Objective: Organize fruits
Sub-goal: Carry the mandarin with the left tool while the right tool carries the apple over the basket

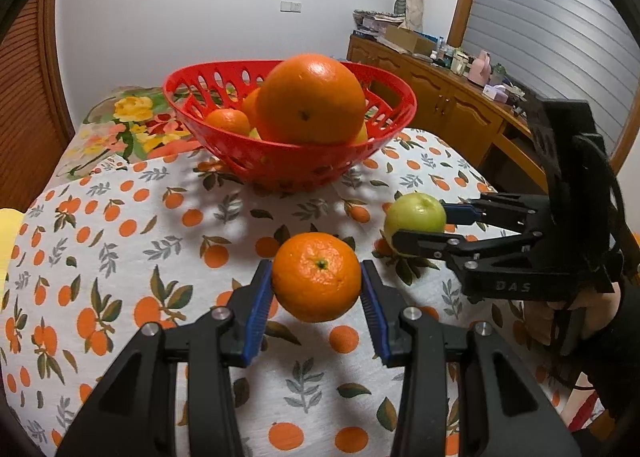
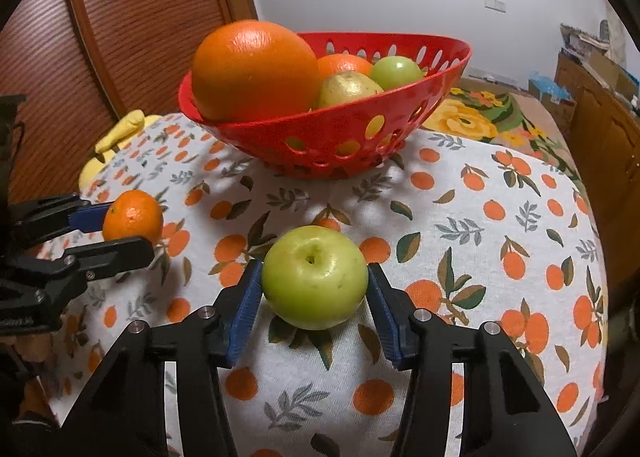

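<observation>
My left gripper [image 1: 317,289] is shut on a small orange [image 1: 316,277], held just above the orange-print tablecloth. My right gripper [image 2: 315,289] is shut on a green apple [image 2: 315,277], also low over the cloth. In the left wrist view the right gripper [image 1: 420,225] with the apple [image 1: 415,217] is to the right. In the right wrist view the left gripper [image 2: 116,231] with the orange [image 2: 133,219] is to the left. A red perforated basket [image 1: 304,165] stands behind both, holding a large orange [image 1: 311,99], smaller oranges, a green apple [image 2: 396,71] and a yellowish fruit [image 2: 350,89].
The table is covered by the orange-print cloth [image 2: 500,257] over a floral cloth [image 1: 124,125]. A wooden sideboard [image 1: 440,97] with clutter stands at the right. A wooden louvred door [image 2: 132,17] is behind the table. A yellow object [image 2: 120,133] lies at the table's far left edge.
</observation>
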